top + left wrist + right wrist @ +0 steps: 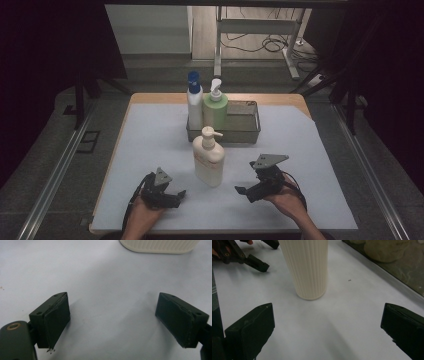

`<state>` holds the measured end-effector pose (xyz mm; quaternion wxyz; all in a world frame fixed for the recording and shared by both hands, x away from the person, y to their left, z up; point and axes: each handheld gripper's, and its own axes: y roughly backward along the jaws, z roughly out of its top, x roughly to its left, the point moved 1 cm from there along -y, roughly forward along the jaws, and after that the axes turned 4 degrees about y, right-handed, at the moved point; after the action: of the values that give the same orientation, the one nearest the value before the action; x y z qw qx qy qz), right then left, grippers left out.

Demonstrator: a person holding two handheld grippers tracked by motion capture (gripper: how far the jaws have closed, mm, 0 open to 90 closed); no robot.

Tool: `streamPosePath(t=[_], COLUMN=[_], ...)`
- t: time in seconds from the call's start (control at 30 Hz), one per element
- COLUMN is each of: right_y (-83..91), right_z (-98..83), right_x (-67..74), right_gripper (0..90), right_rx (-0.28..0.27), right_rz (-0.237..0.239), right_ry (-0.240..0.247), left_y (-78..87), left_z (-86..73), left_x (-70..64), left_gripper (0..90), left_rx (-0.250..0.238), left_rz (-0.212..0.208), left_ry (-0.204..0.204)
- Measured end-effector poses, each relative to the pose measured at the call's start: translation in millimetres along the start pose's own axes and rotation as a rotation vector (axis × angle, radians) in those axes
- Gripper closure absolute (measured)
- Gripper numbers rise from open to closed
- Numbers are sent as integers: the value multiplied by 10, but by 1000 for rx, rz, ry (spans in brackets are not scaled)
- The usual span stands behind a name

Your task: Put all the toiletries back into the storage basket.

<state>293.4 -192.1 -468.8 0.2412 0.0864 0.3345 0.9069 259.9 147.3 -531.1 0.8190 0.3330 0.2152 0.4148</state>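
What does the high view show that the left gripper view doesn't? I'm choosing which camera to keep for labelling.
High view alone: the metal basket at the back of the table, holding a blue-capped bottle and a green pump bottle, plus the right tool and both hands. Left gripper view alone: a close look at the left tool, jaws wide apart with nothing between them, above the white mat. Both share: the cream pump bottle standing on the mat, seen from the left gripper view as just its ribbed base.
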Motion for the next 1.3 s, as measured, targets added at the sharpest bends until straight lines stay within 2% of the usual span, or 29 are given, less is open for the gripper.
streamPosePath(t=[0.4, 0.63, 0.73, 0.93, 1.23, 1.3], right_y=[-93, -159, -195, -246, -290, -299], right_z=[257, 415, 469, 566, 715, 745], right_x=[60, 96, 110, 143, 187, 195], right_gripper=[0, 0, 0, 22, 37, 80], right_rx=[-3, -25, -15, -27, -51, -58], right_rz=[-7, -13, -7, -10, 2, 1], right_ry=[33, 38, 20, 0, 2, 2], left_y=[-1, 3, 2, -1, 2, 2], left_z=[-2, -3, -3, -3, -3, -3], left_x=[-1, 4, 3, -1, 3, 3], left_gripper=[121, 121, 121, 121, 121, 121], left_rx=[-1, 5, 4, -1, 4, 3], left_rz=[1, 2, 1, 1, 1, 2], left_ry=[0, -7, -6, 0, -6, -6])
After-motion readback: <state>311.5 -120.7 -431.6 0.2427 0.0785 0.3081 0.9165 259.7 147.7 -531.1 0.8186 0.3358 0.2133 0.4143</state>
